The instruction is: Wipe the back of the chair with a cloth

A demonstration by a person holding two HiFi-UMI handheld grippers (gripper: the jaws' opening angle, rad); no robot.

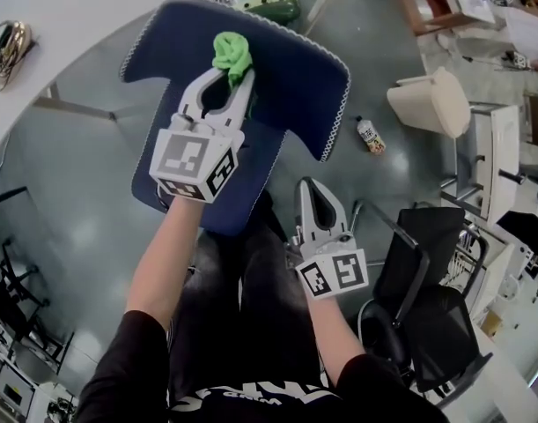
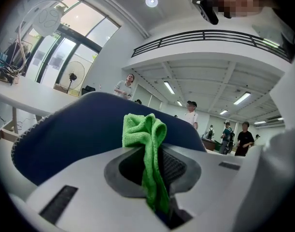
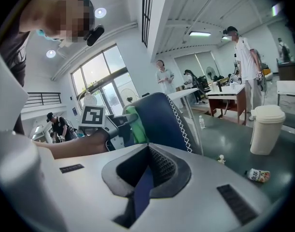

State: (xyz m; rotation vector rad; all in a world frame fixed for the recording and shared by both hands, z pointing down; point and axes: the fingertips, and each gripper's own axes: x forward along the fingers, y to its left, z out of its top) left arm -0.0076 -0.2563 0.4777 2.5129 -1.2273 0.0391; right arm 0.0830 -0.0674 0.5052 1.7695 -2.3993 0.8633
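Observation:
The chair's dark blue back (image 1: 286,77), edged with white stitching, is below me in the head view. My left gripper (image 1: 236,76) reaches over it and is shut on a bright green cloth (image 1: 232,53), whose bunched end lies against the upper part of the back. In the left gripper view the cloth (image 2: 146,129) hangs between the jaws in front of the blue back (image 2: 75,129). My right gripper (image 1: 311,186) is shut and holds nothing, low and to the right of the chair back. From the right gripper view (image 3: 148,149) the chair (image 3: 161,120) and cloth (image 3: 135,122) show ahead.
A white table (image 1: 75,7) curves along the upper left. A small bottle (image 1: 369,135) lies on the grey floor right of the chair, near a cream bin (image 1: 431,100). A black office chair (image 1: 418,280) stands at lower right. Several people stand in the background.

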